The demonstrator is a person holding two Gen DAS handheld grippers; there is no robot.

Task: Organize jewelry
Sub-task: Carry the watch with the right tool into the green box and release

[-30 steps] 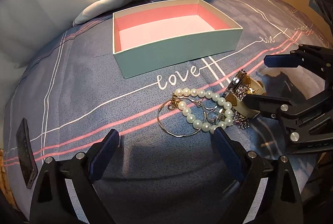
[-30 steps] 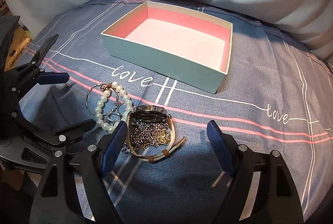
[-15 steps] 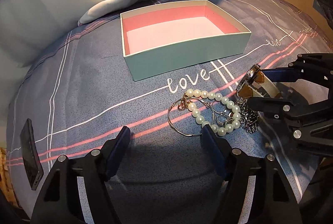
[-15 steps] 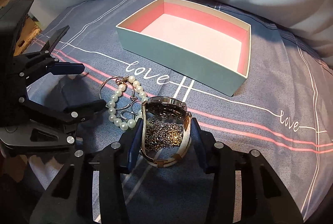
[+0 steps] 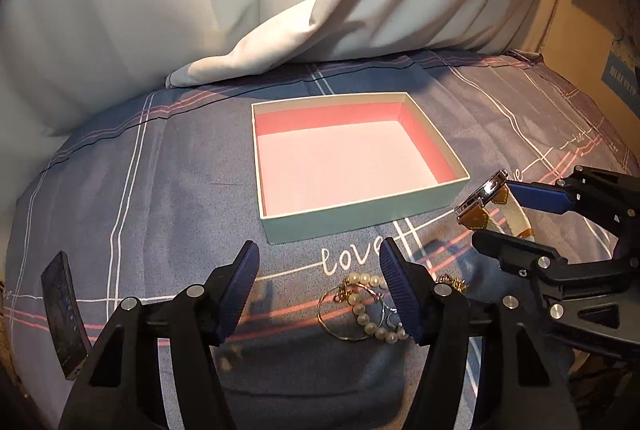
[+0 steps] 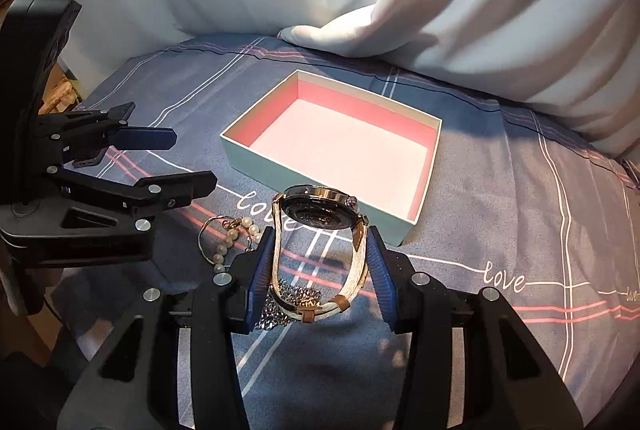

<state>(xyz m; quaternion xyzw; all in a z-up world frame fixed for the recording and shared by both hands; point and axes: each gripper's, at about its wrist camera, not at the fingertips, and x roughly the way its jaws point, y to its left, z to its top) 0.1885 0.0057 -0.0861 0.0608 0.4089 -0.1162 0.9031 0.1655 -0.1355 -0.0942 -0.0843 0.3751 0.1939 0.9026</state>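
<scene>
My right gripper is shut on a watch with a dark face and a pale strap, held above the bedsheet; it also shows in the left wrist view. An open box with a pink inside lies just beyond. My left gripper is open and empty, raised over a pearl bracelet with a gold hoop. The pearls and a silver chain lie on the sheet under the watch.
The grey-blue sheet with pink and white lines covers the bed. A white pillow or quilt lies behind the box. A dark phone lies at the left edge.
My right gripper has shut on the watch and lifted it off the sheet toward the box. My left gripper has risen and pulled back from the pearls.
</scene>
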